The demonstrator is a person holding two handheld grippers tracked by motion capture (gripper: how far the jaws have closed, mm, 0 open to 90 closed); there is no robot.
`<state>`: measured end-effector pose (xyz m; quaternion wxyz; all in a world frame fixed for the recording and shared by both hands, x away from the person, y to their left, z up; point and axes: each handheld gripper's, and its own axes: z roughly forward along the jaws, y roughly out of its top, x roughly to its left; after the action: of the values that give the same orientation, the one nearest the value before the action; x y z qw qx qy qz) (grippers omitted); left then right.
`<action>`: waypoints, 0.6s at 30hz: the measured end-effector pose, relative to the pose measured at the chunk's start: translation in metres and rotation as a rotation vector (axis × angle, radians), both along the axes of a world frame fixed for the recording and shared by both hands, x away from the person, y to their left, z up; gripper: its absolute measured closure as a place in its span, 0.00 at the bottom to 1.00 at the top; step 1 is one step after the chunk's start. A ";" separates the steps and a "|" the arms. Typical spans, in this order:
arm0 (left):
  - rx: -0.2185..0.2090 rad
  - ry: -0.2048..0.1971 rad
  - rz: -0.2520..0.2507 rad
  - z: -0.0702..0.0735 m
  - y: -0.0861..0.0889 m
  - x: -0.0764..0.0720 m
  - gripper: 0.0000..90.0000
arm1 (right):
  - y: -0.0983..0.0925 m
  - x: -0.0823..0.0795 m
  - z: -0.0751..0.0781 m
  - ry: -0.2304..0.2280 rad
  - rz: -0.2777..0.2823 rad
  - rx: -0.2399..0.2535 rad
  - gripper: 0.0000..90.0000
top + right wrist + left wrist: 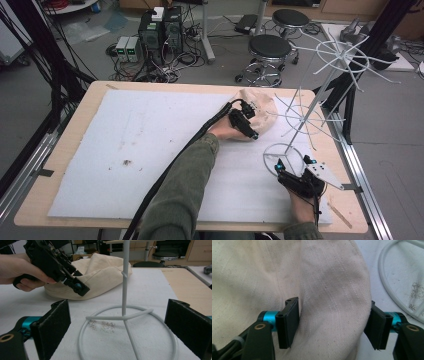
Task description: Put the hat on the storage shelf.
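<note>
left gripper [248,124]: your jaws straddle a fold of the cream cloth hat [264,111], one pad resting on the fabric, the other at its edge; not clamped, gap wide.
right gripper [292,167]: your jaws stand wide apart, nothing between the pads, aimed at the ring base of the white wire rack [306,116].
hat position: on the white foam sheet [150,140], far side of the table [60,165], just beside the rack's base ring.
writing: no brand, label or text readable on hat, grippers or rack; boxes on the floor too small to read.
hidden: the left gripper view sits so close to the cloth that the hat's shape and brim can't be made out [324,290]; your hand [17,270] covers part of the gripper body.
cut off: rack's upper spokes leave the right gripper view [125,290]; base ring clipped at the bottom.
unclear: dark specks on foam inside the ring, can't tell what.
</note>
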<state>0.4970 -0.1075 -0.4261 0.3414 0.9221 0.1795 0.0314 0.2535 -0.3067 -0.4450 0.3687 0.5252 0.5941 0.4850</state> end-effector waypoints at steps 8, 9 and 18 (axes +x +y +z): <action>0.005 -0.044 -0.029 0.000 -0.003 -0.005 0.57 | 0.000 0.001 -0.001 0.011 0.001 -0.001 0.06; 0.009 -0.049 -0.037 0.000 -0.004 -0.005 0.61 | 0.000 0.002 0.000 0.007 -0.002 -0.002 0.06; -0.026 -0.093 -0.044 0.006 0.002 -0.006 0.83 | -0.003 -0.001 0.001 -0.014 -0.025 -0.003 0.06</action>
<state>0.4913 -0.1050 -0.4198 0.3618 0.9189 0.1437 0.0642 0.2528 -0.3095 -0.4437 0.3796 0.5286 0.5857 0.4831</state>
